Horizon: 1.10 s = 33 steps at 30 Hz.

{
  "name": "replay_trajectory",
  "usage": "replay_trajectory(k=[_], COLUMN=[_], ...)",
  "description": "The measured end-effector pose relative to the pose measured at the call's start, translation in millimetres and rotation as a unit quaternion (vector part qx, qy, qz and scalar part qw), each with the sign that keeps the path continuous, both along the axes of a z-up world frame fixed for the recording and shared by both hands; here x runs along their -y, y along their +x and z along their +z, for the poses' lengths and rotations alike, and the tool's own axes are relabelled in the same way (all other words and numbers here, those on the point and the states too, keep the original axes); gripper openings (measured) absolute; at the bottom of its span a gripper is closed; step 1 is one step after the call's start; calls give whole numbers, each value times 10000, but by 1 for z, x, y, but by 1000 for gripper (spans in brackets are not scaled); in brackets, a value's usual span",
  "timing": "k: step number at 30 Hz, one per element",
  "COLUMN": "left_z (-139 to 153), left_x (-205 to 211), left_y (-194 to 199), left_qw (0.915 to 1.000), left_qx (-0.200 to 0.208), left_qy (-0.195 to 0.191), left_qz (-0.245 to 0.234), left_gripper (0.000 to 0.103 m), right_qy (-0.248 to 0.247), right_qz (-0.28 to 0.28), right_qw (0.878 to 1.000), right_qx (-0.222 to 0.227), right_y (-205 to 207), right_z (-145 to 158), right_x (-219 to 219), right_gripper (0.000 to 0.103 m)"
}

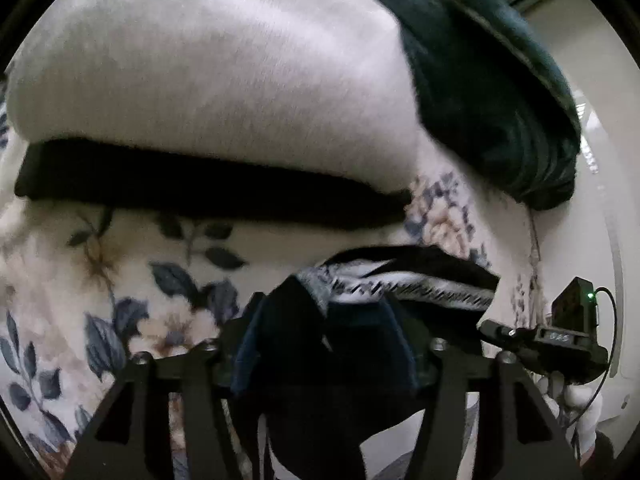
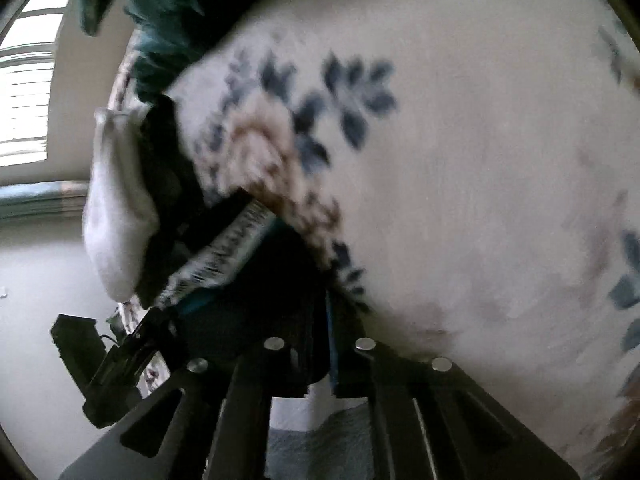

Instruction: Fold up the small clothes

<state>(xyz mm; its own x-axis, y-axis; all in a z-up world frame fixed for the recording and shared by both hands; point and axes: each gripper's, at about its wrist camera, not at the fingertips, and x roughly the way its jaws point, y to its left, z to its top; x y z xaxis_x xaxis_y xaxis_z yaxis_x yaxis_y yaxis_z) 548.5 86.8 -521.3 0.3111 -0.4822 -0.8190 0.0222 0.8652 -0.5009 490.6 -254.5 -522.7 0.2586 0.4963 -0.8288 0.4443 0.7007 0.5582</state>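
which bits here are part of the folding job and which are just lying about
In the job:
dark garment with patterned band, held in both tools
left tool
right tool

Lying about:
folded white cloth
black folded piece
dark green towel
floral blanket

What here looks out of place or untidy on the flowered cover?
Nothing looks damaged or spilled. Only the dark garment with the patterned band lies bunched and unfolded between the claws, and the dark green cloth sits crumpled beside the neat white folded piece.
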Motion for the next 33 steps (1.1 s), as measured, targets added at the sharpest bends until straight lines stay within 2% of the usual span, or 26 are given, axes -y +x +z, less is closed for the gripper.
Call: replay_trajectory(k=[2, 4, 5, 6, 7, 8, 9, 10, 12, 14, 15, 16, 17, 18, 19, 20, 21, 23, 25, 27, 28, 29, 30, 33], left_z=[-4, -14, -19, -22, -25, -28, -33, -39, -46, -41, -34, -29, -23, -15, -11, -5, -2, -2, -12, -18, -19, -21, -24, -36], left_x=[2, 5, 7, 8, 8, 6, 2, 1, -7, -15, -20, -24, -30, -36, -41, -46, -48, -51, -46, -39, -37, -39, -45, -56], left_y=[5, 13, 17, 21, 24, 28, 34, 38, 44, 45, 43, 40, 35, 26, 19, 6, -3, -27, -45, -54, -55, -53, -50, -41], left_qw=[10000, 9999, 9997, 9995, 9993, 9991, 9988, 9987, 9986, 9985, 9984, 9983, 9980, 9975, 9971, 9964, 9959, 9943, 9919, 9930, 9950, 9963, 9970, 9926], left_qx=[2, -66, -93, -118, -137, -183, -275, -352, -490, -542, -540, -540, -556, -556, -557, -599, -616, -746, -882, -765, -663, -584, -514, -913], left_qy=[-10, 59, 146, 227, 266, 309, 322, 292, 108, -49, -177, -221, -263, -394, -464, -512, -562, -636, -766, -707, -495, -309, -73, -463], left_qz=[-87, -139, -166, -194, -213, -231, -242, -238, -196, -110, -33, 32, 120, 195, 239, 314, 342, 424, 489, 547, 551, 541, 582, 655], left_gripper=[55, 53, 52, 48, 36, 33, 33, 33, 35, 36, 37, 45, 52, 56, 60, 60, 60, 60, 59, 49, 17, 13, 13, 16], right_qy=[-47, -82, -91, -68, -68, -302, -675, -780, -704, -565, -548, -509, -504, -529, -576, -647, -662, -555, -331, 136, 365, 415, 425, 189], right_qz=[4, 145, 300, 477, 600, 730, 793, 647, 398, 326, 332, 359, 381, 413, 436, 440, 448, 529, 495, 382, 301, 228, 168, -73], right_qw=[9998, 9993, 9990, 9983, 9972, 9953, 9931, 9937, 9965, 9978, 9978, 9979, 9978, 9975, 9972, 9969, 9968, 9970, 9976, 9975, 9966, 9966, 9968, 9976], right_qx=[204, 346, 321, 329, 449, 555, 538, 480, 200, -116, -159, -181, -206, -203, -172, -120, -80, -117, -353, -582, -669, -670, -659, -667], right_y=[5, 22, 30, 43, 51, 60, 70, 79, 92, 99, 100, 100, 99, 95, 90, 79, 69, 45, 19, -3, -13, -25, -30, -32], right_z=[8, 9, 7, 4, 2, 3, 2, -3, -18, -33, -31, -25, -18, -10, -2, 9, 16, 22, 17, -1, -12, -17, -24, -31], right_x=[0, -9, -17, -27, -33, -42, -48, -46, -39, -35, -35, -35, -35, -33, -31, -29, -28, -28, -25, -30, -33, -32, -33, -31], right_gripper=[73, 76, 75, 68, 16, 6, 6, 6, 6, 6, 7, 12, 25, 34, 54, 69, 70, 70, 70, 69, 50, 14, 14, 14])
